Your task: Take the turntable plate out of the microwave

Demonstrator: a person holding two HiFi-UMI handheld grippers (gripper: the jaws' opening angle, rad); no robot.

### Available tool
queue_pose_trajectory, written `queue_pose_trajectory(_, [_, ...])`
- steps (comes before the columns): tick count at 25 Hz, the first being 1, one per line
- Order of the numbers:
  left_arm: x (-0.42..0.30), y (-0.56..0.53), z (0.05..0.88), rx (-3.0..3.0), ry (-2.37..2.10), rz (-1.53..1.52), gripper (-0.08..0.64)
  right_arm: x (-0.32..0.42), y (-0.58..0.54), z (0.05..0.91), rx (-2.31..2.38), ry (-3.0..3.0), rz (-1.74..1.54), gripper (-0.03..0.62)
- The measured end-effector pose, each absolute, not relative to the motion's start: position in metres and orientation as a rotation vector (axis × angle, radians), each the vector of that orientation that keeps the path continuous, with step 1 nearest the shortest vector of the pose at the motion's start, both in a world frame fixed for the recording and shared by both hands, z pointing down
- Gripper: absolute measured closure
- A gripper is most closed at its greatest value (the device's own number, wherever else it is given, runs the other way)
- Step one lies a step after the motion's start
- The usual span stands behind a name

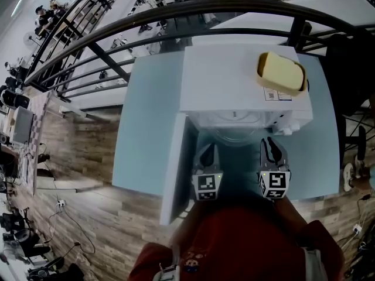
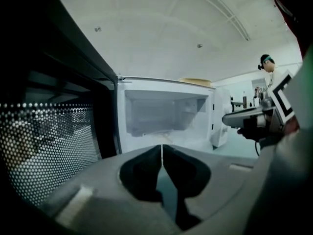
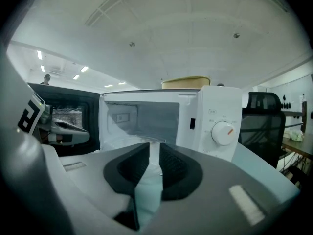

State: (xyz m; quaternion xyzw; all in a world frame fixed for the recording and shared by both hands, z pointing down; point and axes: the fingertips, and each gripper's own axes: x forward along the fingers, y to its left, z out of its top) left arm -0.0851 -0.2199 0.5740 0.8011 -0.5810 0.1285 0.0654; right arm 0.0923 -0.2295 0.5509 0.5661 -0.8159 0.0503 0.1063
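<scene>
plate still in the microwave, a few ways this goes sideways

both grippers are parked right in front of the open microwave (image 1: 234, 81), pointing into it. the left gripper (image 1: 206, 151) has its jaws pressed together on nothing. the right gripper (image 1: 269, 142) has a narrow gap between its jaws, and i can't see anything pinched in it. the glass turntable plate (image 3: 146, 140) is still on the cavity floor, just ahead of both sets of tips, with its front rim nearest the right one.

my worries:
- glass is slick. a one-sided pinch on the rim could let the plate tip and slide out of the jaws, down onto the table (image 1: 152, 127) under the grippers.
- dragging it out low might catch it on the cavity's front lip.
- the left jaws would have to spread before they can steady the other side.
- the door (image 1: 176, 168) hangs open just left of the left gripper – easy to elbow.
- a yellowish container (image 1: 281, 73) sits on top, above and beyond the right gripper, so a hard tug could shake it.
</scene>
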Motion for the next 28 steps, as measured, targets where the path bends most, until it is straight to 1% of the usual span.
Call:
queue_pose_trajectory(2, [-0.084, -0.221, 0.576, 2.417, -1.743, 0.384, 0.549, 0.093, -0.230, 0.551, 1.671, -2.400, 0.145, 0.583])
queue_pose_trajectory(5, [-0.081, -0.220, 0.576, 2.410, -1.718, 0.373, 0.535, 0.091, -0.230, 0.552, 1.660, -2.404, 0.148, 0.592])
queue_pose_trajectory(8, [-0.079, -0.221, 0.585, 2.385, -1.675, 0.342, 0.503, 0.089, -0.229, 0.555, 1.648, -2.410, 0.162, 0.592])
queue_pose_trajectory(9, [-0.078, -0.221, 0.590, 2.368, -1.652, 0.327, 0.485, 0.089, -0.230, 0.556, 1.645, -2.413, 0.166, 0.592])
queue_pose_trajectory(11, [-0.074, -0.222, 0.599, 2.330, -1.586, 0.294, 0.410, 0.088, -0.230, 0.558, 1.637, -2.419, 0.170, 0.592])
queue_pose_trajectory(14, [-0.066, -0.223, 0.603, 2.244, -1.465, 0.155, 0.324, 0.086, -0.231, 0.560, 1.627, -2.423, 0.175, 0.592])
queue_pose_trajectory(18, [-0.055, -0.230, 0.611, 2.113, -1.311, -0.044, 0.238, 0.086, -0.233, 0.564, 1.616, -2.425, 0.186, 0.592])
queue_pose_trajectory(20, [-0.052, -0.236, 0.614, 2.054, -1.262, -0.125, 0.210, 0.086, -0.235, 0.564, 1.612, -2.425, 0.192, 0.592])
queue_pose_trajectory(23, [-0.046, -0.245, 0.622, 1.974, -1.204, -0.216, 0.198, 0.089, -0.237, 0.566, 1.610, -2.422, 0.198, 0.592])
queue_pose_trajectory(28, [-0.038, -0.261, 0.634, 1.865, -1.134, -0.314, 0.196, 0.096, -0.242, 0.571, 1.610, -2.414, 0.214, 0.592])
